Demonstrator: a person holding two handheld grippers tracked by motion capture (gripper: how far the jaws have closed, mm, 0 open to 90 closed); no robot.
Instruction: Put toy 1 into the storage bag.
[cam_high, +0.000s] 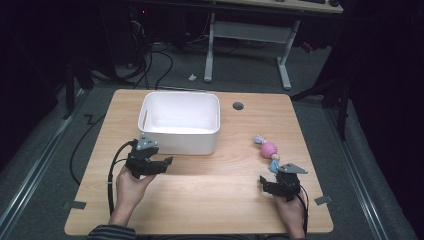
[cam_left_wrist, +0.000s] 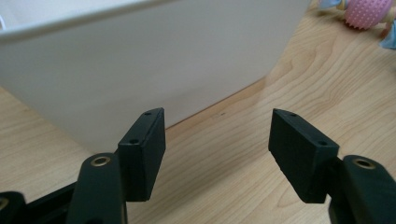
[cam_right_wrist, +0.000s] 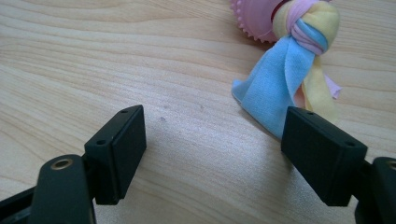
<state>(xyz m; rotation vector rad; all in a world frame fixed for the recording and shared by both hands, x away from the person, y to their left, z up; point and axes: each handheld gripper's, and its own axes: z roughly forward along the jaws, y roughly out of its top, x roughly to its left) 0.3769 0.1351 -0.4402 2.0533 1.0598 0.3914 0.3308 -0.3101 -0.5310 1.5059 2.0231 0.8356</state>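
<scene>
Toy (cam_high: 269, 149), a pink nubbed ball with knotted cloth tails, lies right of the white bin (cam_high: 180, 145); it looks light and soft, best pinched at the knot. Right gripper (cam_high: 283, 186) gapes empty just near it; left gripper (cam_high: 150, 165) also open.

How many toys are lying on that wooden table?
1. A pink knobbly ball toy with knotted cloth tails lies on the table toward its right side, just ahead of the right gripper. The white bin looks empty, though its near wall hides part of the floor.
</scene>
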